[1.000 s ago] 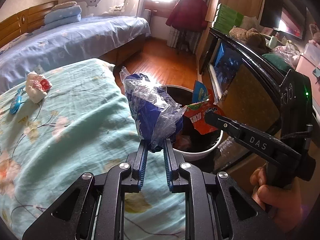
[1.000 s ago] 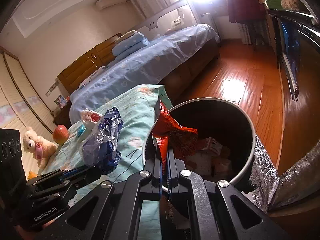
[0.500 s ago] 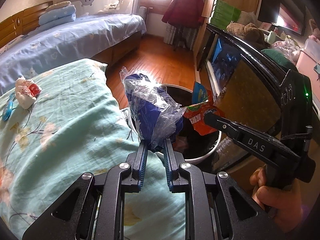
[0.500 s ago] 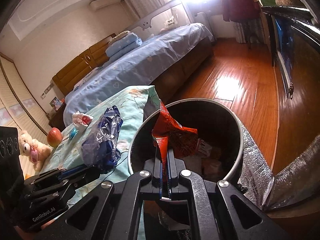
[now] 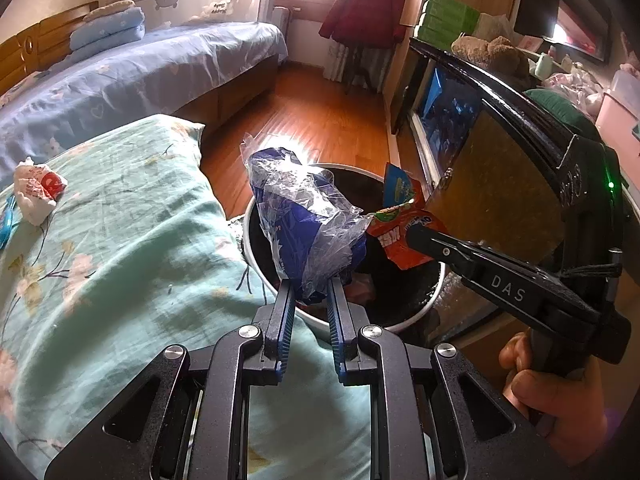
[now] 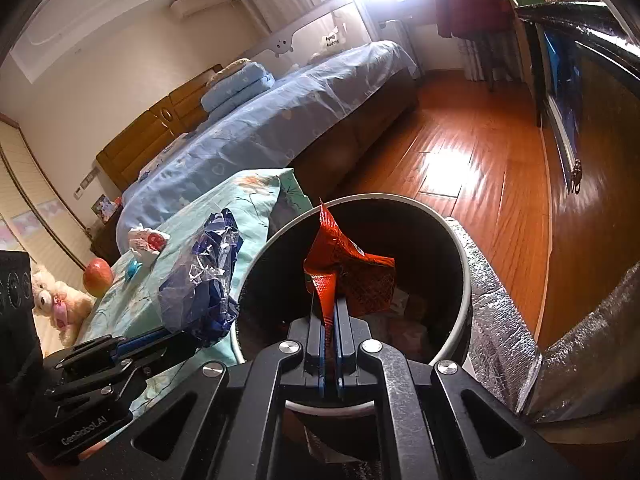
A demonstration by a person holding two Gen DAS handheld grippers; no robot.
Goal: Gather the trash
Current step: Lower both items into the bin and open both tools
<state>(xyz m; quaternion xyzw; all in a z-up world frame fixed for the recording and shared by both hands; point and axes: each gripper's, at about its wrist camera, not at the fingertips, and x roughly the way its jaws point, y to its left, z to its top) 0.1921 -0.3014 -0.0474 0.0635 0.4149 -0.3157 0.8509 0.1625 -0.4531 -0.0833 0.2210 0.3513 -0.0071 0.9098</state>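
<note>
Bedspread [image 6: 248, 204]: only right view shows the apple [image 6: 98, 278].

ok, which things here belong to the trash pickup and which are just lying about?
Job:
- blue wrapper, in left tool
- red wrapper, in right tool
- bin
- crumpled white wrapper on the bedding

Lying about:
- apple
- teddy bear
- folded blue blankets

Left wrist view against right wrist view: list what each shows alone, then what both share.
Left wrist only: a hand on the right gripper's handle and a red coat hanging by the window.
Right wrist only: an apple and a teddy bear on the floral bedding.
Both: the bin, the blue wrapper in the left gripper, and the red wrapper in the right gripper.
</note>
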